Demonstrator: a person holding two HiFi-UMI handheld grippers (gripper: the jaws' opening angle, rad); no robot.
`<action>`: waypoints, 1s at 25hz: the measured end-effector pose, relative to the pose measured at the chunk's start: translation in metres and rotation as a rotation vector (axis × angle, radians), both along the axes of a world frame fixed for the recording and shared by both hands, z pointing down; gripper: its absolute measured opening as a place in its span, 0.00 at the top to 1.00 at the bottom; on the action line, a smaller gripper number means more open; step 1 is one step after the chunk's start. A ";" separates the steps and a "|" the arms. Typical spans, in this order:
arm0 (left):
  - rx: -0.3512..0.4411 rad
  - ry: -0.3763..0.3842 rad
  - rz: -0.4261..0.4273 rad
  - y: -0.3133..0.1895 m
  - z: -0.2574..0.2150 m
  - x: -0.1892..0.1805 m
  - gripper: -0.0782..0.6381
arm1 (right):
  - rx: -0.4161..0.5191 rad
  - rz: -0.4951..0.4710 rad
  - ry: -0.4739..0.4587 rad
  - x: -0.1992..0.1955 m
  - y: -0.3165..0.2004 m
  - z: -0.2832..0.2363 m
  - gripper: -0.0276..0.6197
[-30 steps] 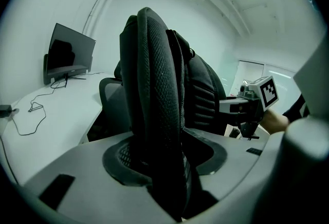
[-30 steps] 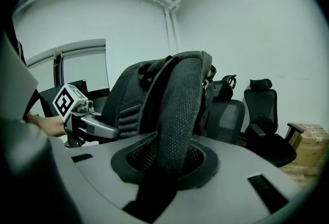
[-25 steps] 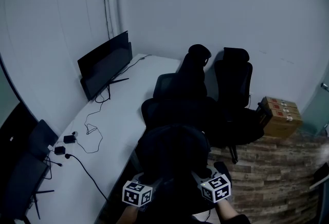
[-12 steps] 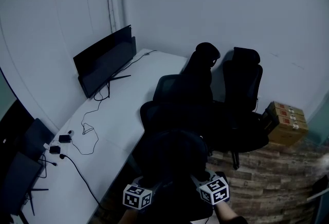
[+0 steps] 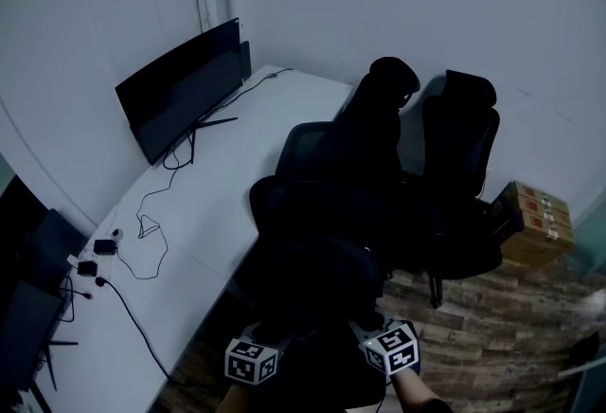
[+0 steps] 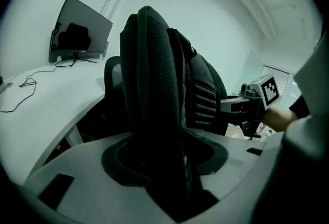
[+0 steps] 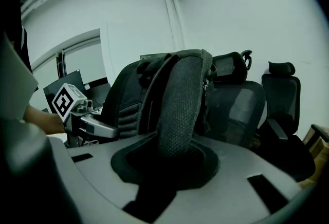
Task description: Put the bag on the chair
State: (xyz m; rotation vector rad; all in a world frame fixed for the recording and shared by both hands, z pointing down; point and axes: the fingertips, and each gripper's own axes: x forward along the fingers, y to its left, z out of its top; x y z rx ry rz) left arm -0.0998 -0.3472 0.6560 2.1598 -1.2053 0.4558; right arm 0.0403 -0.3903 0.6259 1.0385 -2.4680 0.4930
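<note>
Carrying the black padded fabric backpack (image 5: 320, 293) w/ both claws. It sits low centre in the head view, right in front of the nearest black mesh office chair (image 5: 317, 151).

Left gripper (image 6: 163, 166) is clamped on one thick padded mesh shoulder strap (image 6: 149, 74). Jaws stand abt halfway apart, w/ the strap filling the gap and the pads pressing it. Right gripper (image 7: 172, 164) is closed narrower on the other mesh strap (image 7: 185, 99), also a firm hold. Bag hangs btw the two and isn't resting on anything I can see.

Vs a sec ago, the chair has drawn closer to the bag's top edge in the head view. The dark flat monitor (image 5: 180, 94) and white desk (image 5: 218, 203) have slid toward upper left. Both marker cubes stay put at the lower edge of frame. I read that as me closing on the chair w/ the bag. Hold looks the same on both sides.

For the task, approach is abt done but placement isn't. Bag is near the seat's front edge, but it's too dark to tell if it's over it yet. A second black office chair (image 5: 461, 146) stands just right of the target. Stacked brown cardboard boxes (image 5: 533, 224) are further right, apart from the bag. Next, I reckon: bring it over the seat, set it down, then let go.
</note>
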 end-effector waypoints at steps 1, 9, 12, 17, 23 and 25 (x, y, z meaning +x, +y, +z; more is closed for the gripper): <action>-0.004 -0.001 -0.005 -0.005 0.005 0.001 0.58 | -0.004 -0.005 0.000 0.001 -0.006 0.005 0.79; -0.041 -0.006 -0.037 -0.040 0.045 0.000 0.58 | -0.052 -0.029 0.004 -0.001 -0.044 0.045 0.79; -0.052 -0.012 -0.040 -0.051 0.060 -0.002 0.58 | -0.065 -0.031 0.004 -0.002 -0.055 0.063 0.79; -0.074 -0.025 -0.041 -0.066 0.081 -0.004 0.57 | -0.093 -0.038 -0.005 -0.005 -0.072 0.086 0.79; -0.101 -0.033 -0.052 -0.076 0.104 -0.010 0.57 | -0.119 -0.049 0.001 -0.010 -0.085 0.112 0.79; -0.109 -0.031 -0.057 -0.079 0.111 -0.012 0.57 | -0.131 -0.055 0.005 -0.013 -0.089 0.119 0.79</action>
